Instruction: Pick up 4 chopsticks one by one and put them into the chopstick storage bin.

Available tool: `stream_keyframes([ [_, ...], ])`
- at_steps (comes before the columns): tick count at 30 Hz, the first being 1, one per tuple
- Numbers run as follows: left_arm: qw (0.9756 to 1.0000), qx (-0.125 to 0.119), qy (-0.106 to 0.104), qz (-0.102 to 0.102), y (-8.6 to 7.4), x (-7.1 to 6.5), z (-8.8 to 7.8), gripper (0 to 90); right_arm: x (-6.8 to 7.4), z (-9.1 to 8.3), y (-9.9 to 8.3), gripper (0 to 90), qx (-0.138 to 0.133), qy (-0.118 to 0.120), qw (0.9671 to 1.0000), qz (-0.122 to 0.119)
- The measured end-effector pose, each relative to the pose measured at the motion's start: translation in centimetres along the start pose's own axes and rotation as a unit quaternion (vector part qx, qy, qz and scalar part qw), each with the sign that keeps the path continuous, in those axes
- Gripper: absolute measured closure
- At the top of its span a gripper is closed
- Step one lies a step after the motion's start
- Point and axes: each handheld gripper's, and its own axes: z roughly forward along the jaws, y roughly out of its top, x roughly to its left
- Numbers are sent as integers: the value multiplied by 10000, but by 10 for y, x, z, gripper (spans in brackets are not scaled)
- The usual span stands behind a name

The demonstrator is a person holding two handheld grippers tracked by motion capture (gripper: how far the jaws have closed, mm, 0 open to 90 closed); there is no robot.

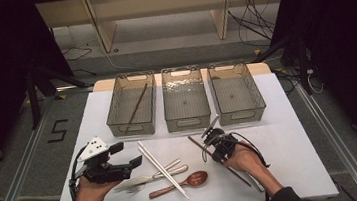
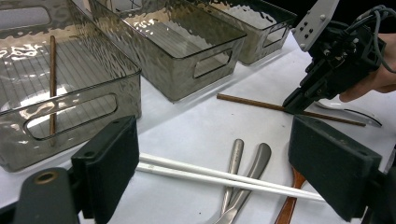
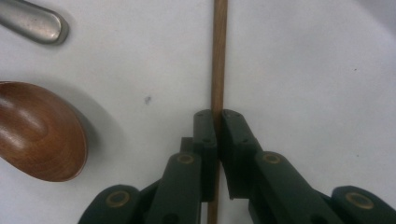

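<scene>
Right gripper [image 3: 215, 122] down on the white tabletop [image 1: 291, 139], jaws clamped tight on the brown wooden chopstick [image 3: 218, 56], which lies flat and runs straight out between the pads. Just to one side, a wooden spoon [image 3: 39, 133] bowl-up and the tip of a metal handle [image 3: 35, 21]. Left gripper [image 1: 124, 155] hovering near the front left, jaws spread wide, nothing between them. Below it, two white chopsticks [image 2: 224, 177] crossing over the metal cutlery. At the back, three clear bins in a row; another brown chopstick [image 1: 136, 106] leaning inside the left bin [image 1: 113, 118].
</scene>
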Motion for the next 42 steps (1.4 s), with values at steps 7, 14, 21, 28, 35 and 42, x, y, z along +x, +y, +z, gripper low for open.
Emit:
stream_keyframes([
  [7, 10000, 12, 1, 5, 0, 1, 0, 159, 0, -1, -1, 857, -75, 5, 10000, -39],
  [14, 10000, 20, -2, -4, 0, 1, 1, 159, -4, -12, -2, 858, -390, 239, 9989, 74],
  [21, 10000, 43, -16, -31, 0, 1, 1, 159, -7, -26, -2, 857, -795, 336, 9962, 82],
  [28, 9995, 2, -153, -266, 1, 2, 4, 159, 1, -43, 0, 857, -1277, 419, 9909, -55],
  [35, 9972, -116, -348, -658, 15, -3, 19, 160, 13, -58, 4, 856, -1806, 464, 9823, -192],
  [42, 9940, -23, -674, -861, 30, -13, 47, 173, 28, -71, 8, 857, -2244, 567, 9720, -406],
])
